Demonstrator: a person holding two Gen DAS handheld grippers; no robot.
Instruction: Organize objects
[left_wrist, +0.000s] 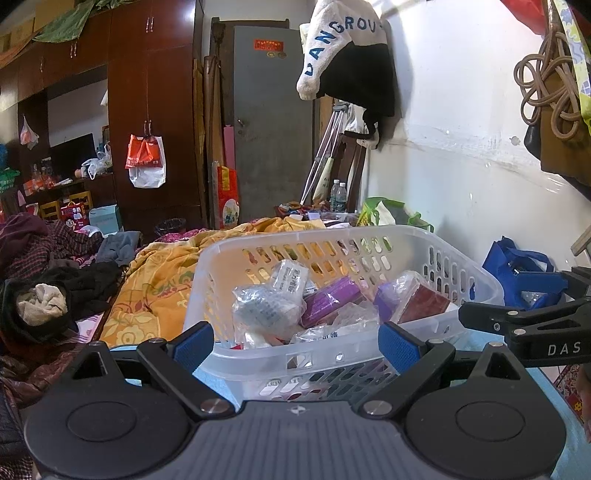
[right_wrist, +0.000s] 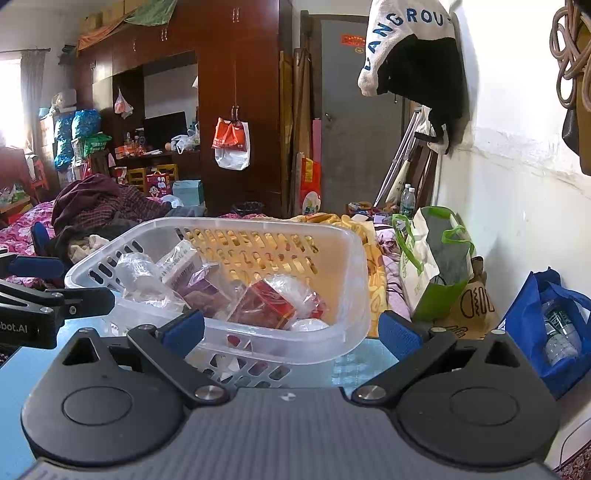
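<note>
Basket (left_wrist: 332, 354): near rim fills the gap between the spread left gripper (left_wrist: 295, 347) fingers, lower centre. Top open above bagged boxes (left_wrist: 325, 302); slotted walls close the sides. Right gripper (left_wrist: 517, 325): lower right of the left view, beside the basket. Blue worktop (right_wrist: 354, 365): bare strip, lower centre of the right view. Blue bag (right_wrist: 546, 332) and white wall (right_wrist: 517, 184): block the right.

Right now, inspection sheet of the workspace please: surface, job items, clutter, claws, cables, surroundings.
Surface: light blue tabletop under the basket.
Job's things: translucent white slotted plastic basket holding plastic-wrapped packets, a purple box and a dark red box.
Clutter: green-handled shopping bag, blue fabric bag with a bottle inside.
Claws: left claw open, empty, facing the basket; right claw open, empty.
Cables: coiled tan rope hanging on the wall.
Surroundings: orange quilt, grey door, dark wooden wardrobe.
</note>
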